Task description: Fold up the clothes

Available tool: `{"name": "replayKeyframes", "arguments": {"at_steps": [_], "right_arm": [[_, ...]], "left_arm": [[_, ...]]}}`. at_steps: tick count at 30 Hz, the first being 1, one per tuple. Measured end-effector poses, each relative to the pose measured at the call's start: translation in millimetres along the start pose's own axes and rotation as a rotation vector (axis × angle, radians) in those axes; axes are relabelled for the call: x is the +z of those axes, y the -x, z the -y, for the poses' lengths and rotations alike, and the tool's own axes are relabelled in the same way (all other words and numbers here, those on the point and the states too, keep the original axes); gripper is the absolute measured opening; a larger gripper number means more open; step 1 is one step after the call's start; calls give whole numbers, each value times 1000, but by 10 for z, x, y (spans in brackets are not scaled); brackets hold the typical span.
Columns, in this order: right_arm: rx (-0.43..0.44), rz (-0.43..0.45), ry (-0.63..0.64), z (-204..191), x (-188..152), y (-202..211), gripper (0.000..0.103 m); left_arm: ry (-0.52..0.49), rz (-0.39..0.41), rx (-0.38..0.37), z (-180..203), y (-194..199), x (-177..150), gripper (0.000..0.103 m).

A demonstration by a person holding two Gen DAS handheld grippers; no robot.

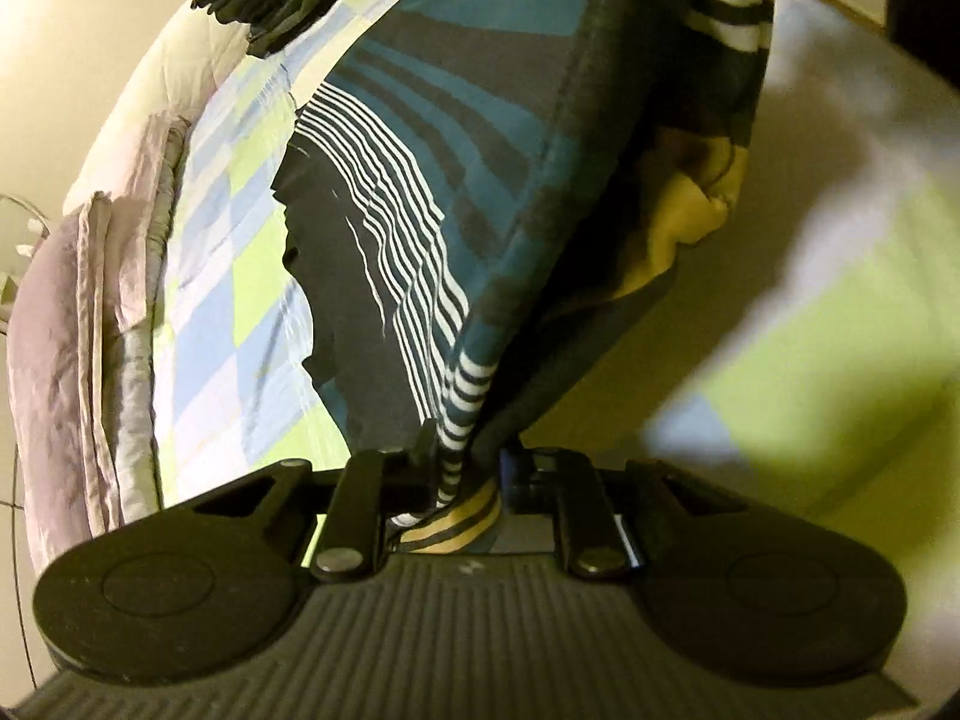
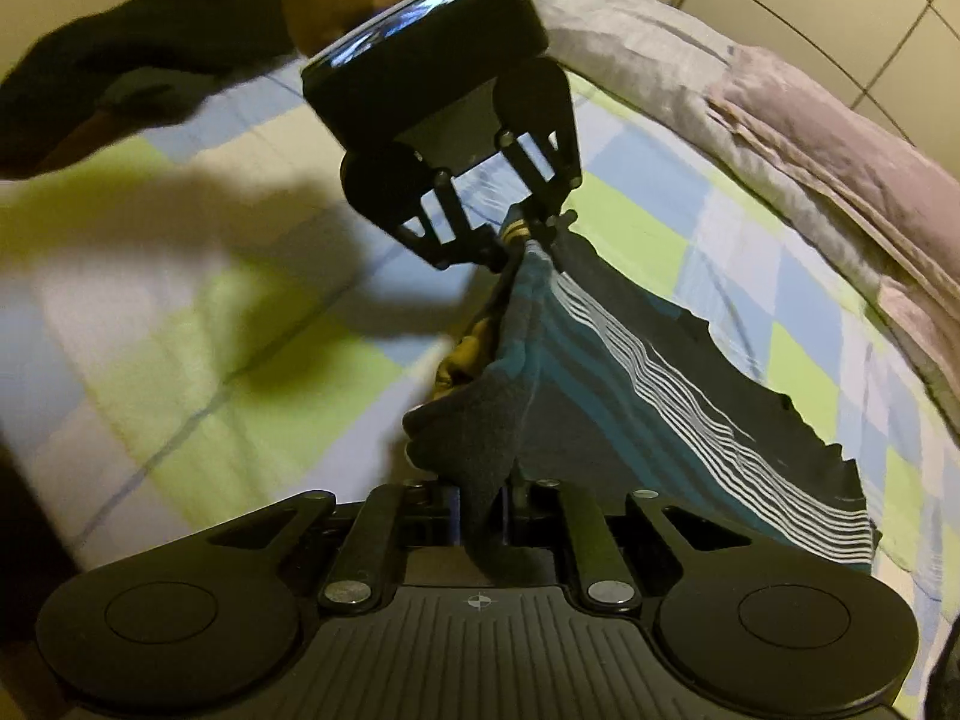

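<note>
Left gripper (image 1: 465, 462) and right gripper (image 2: 483, 498) both clamped on bunched edges of striped shirt (image 2: 630, 372), lifted over checkered bedsheet (image 2: 180, 420). Fingertips buried in cloth; shirt's upper part cut off, sheet blurred.

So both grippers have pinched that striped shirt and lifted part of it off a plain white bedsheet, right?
Not quite: the bedsheet is not plain white but checked in green, blue and white, as the right wrist view shows. The rest holds: the left gripper and right gripper are both shut on the striped shirt, part of it lifted.
</note>
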State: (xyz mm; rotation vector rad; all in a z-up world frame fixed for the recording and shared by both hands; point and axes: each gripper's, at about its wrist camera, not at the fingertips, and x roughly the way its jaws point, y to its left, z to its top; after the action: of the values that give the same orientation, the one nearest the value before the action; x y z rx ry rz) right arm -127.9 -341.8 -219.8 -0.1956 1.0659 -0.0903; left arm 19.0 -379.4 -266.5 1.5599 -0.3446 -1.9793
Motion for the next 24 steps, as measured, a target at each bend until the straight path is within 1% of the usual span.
{"name": "replayKeyframes", "arguments": {"at_steps": [3,5,8,10,12,15,19,22,24], "right_arm": [[73,16,-16,-164,22,141,10],[131,34,-60,-216,43,248,10],[173,79,-143,-118,62,432,10],[173,123,-245,127,39,589,10],[158,173,-348,423,-19,752,10],[120,240,-511,937,-210,965,10],[103,286,-743,1668,-608,1030,10],[120,294,-891,2115,-987,927,10],[138,285,-986,2369,-1277,811,10]], "left_arm": [[18,-31,-42,130,311,-44,15],[34,-49,-63,98,497,-39,15],[64,-57,-80,-228,644,70,15],[77,-59,-92,-525,672,197,15],[79,-70,-127,-908,600,430,15],[44,-80,-180,-1421,396,844,16],[-11,-108,-270,-1946,-150,1493,17],[-32,-127,-350,-2146,-700,1939,17],[-63,-146,-396,-2142,-1076,2193,17]]}}
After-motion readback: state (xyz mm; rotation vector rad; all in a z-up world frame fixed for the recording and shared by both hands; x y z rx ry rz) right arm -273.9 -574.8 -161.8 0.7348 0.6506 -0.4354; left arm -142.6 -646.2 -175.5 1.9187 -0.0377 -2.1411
